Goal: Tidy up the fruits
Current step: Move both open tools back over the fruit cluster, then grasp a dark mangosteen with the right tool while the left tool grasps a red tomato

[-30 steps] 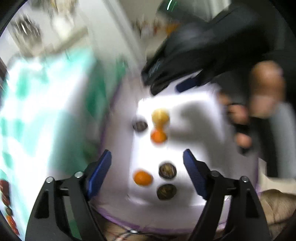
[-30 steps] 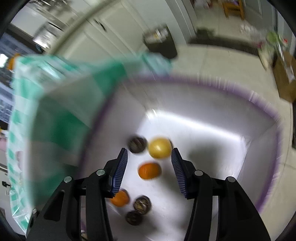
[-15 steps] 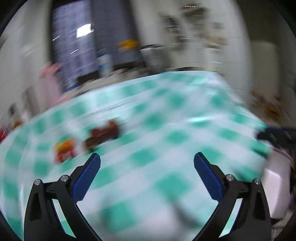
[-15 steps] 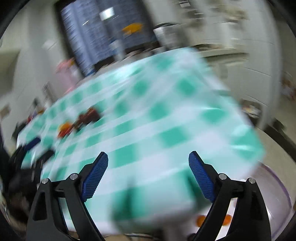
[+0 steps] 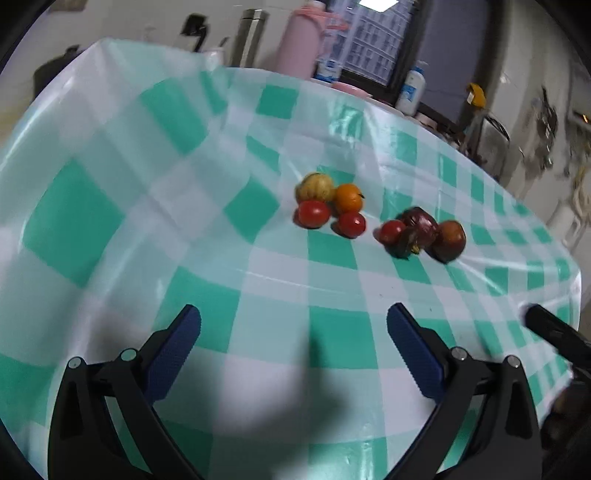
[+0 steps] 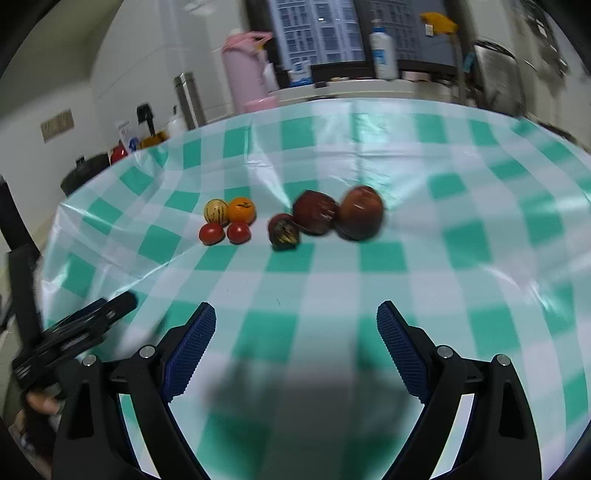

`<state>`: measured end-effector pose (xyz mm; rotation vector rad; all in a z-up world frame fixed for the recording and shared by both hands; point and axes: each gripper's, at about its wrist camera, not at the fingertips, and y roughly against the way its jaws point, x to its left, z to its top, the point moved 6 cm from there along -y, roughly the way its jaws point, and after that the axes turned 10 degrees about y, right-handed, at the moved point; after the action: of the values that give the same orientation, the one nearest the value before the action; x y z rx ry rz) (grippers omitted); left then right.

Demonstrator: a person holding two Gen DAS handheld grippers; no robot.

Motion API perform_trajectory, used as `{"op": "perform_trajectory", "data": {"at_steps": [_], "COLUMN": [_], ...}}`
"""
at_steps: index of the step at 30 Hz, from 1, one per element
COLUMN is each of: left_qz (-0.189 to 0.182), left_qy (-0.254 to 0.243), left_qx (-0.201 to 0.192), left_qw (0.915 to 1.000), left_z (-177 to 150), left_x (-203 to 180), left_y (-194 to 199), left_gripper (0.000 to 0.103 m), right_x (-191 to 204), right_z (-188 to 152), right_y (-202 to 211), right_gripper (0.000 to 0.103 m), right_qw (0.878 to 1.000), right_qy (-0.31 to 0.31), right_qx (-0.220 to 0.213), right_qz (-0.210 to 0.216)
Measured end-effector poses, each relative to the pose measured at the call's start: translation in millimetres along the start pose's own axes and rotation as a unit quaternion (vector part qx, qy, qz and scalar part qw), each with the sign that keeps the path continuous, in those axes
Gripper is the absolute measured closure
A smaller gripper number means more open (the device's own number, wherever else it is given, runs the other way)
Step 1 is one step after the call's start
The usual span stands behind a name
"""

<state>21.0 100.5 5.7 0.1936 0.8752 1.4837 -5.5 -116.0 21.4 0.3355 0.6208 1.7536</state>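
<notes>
Above the near edge of a table, the left gripper hangs with its jaws spread wide and nothing between the blue pads; its jaws have just been opening. Beside it, the right gripper is likewise spread wide and empty, jaws also just opened. Each casts a dark shadow on the cloth below it.

Under both lies a glossy green-and-white checked tablecloth, creased in places. Farther out on it, well apart from either gripper, the fruits sit in two small clusters. One cluster holds a yellow striped fruit, an orange touching it, and two red tomatoes just in front. The other cluster, just beside it, has a small dark fruit, a dark red-purple fruit and a larger reddish-brown fruit, all touching or nearly so; in the left wrist view a third small red tomato shows at that cluster's near side.

Beyond the table's far edge stand a pink flask, a steel bottle and a white pump bottle before a dark window.
</notes>
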Motion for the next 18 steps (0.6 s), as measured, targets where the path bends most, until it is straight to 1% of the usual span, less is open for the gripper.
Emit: {"op": "perform_trajectory", "data": {"at_steps": [3,4,8,9,10,11,13,15,16,18], "left_qz": [-0.002,-0.003,-0.005,-0.005,-0.004,-0.005,-0.005,-0.006,-0.006,-0.006], "left_qy": [-0.010,-0.013,-0.012,-0.010,-0.009,-0.008,-0.007,-0.007,-0.007,-0.006], "left_qx": [0.004,0.006,0.011,0.011,0.012,0.013,0.014,0.015,0.016,0.017], "left_qw": [0.9999,0.9999,0.9999,0.9999,0.9999,0.9999,0.9999,0.9998,0.9998,0.9998], "left_z": [-3,-4,-6,-6,-7,-7,-8,-9,-10,-11], "left_x": [-5,-6,-6,-6,-6,-5,-6,-7,-7,-8], "left_y": [-1,-3,-5,-5,-5,-6,-7,-8,-8,-8], "left_gripper": [0.002,0.002,0.002,0.002,0.002,0.002,0.002,0.002,0.002,0.002], "right_x": [6,7,6,6,6,6,7,7,7,5], "right_z": [11,13,25,28,31,35,42,48,49,52], "right_y": [-44,-62,-116,-127,-137,-148,-159,-172,-175,-183], "right_gripper": [0.016,0.016,0.017,0.017,0.021,0.022,0.023,0.032,0.035,0.036], "right_qw": [1.000,0.999,0.998,0.997,0.997,0.996,0.995,0.994,0.994,0.993], "right_qy": [0.013,0.008,-0.007,-0.009,-0.010,-0.013,-0.015,-0.013,-0.013,-0.019], "right_qx": [0.023,0.035,0.064,0.070,0.080,0.091,0.097,0.106,0.109,0.115], "right_qz": [-0.011,-0.009,-0.010,-0.009,-0.008,-0.004,0.002,0.006,0.007,0.007]}}
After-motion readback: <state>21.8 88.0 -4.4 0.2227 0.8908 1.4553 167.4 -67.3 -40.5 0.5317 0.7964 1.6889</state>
